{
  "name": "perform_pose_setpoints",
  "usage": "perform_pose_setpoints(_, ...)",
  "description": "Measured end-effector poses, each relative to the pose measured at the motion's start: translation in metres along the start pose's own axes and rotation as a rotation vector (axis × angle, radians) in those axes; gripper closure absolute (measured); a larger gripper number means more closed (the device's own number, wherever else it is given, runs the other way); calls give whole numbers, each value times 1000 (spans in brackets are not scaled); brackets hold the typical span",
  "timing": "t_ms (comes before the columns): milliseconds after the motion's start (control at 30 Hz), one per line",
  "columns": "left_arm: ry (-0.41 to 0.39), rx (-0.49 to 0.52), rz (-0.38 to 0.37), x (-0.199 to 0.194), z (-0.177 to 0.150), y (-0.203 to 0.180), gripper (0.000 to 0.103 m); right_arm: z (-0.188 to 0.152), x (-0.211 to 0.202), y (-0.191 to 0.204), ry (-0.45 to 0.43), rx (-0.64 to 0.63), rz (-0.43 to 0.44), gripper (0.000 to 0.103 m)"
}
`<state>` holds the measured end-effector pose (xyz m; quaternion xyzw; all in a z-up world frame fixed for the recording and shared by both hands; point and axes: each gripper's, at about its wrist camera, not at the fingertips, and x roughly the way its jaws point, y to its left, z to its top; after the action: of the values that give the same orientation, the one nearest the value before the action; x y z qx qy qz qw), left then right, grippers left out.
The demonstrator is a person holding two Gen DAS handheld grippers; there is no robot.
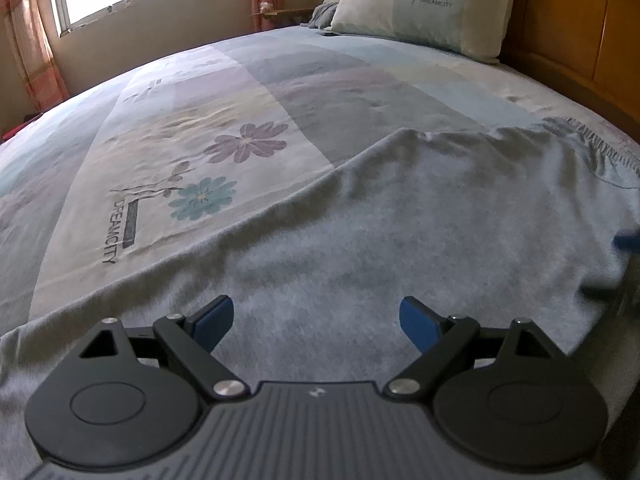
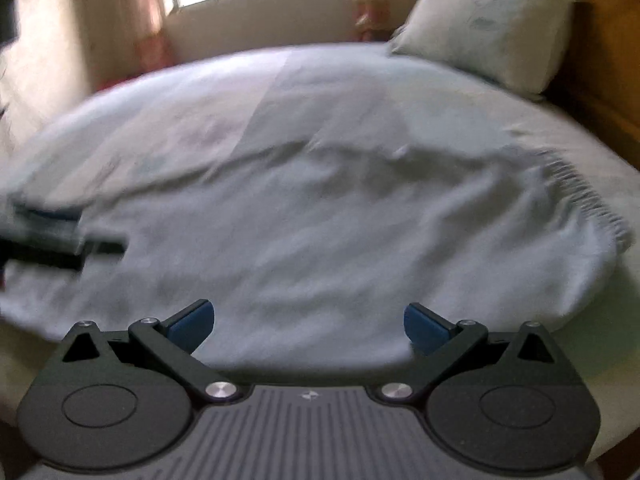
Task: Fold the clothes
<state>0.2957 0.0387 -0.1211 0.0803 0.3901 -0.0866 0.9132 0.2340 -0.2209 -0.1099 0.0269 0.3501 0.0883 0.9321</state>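
With jaws spread wide and holding nothing, the left gripper [image 1: 316, 322] and right gripper [image 2: 309, 326] both hover over the grey sweater [image 1: 400, 232], which lies flat on the floral bedsheet [image 1: 168, 152]. Its ribbed hem [image 2: 580, 188] points toward the pillow [image 1: 428, 4] by the wooden headboard [image 1: 580, 32]. Right view is blurred.

Both grippers are just hanging there wide open, nothing between the blue pads. Left gripper [image 1: 316, 322] sits low and level, right gripper [image 2: 309, 326] same pose, though its view is pretty blurry.
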Motion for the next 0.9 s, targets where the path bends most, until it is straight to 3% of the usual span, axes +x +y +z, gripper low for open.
perform_pose_setpoints(100,-18,4,13,-1,0,-2,13,10,2,-34,-52,92,-47,0)
perform_pose_setpoints(200,-33,-1,4,0,1,-3,13,10,18,-62,-19,161,-125,0)
perform_pose_setpoints(367,-26,3,5,7,2,-7,13,4,11,-77,-47,184,-173,0)
perform_pose_setpoints(500,-18,-4,-3,11,5,-12,13,17,6,-79,-90,185,-139,0)
perform_pose_setpoints(667,-29,1,-29,10,9,-23,13,26,23,-75,-36,150,-174,0)
perform_pose_setpoints(900,-23,21,-10,15,8,-26,13,32,31,-32,-87,-2,-65,0)
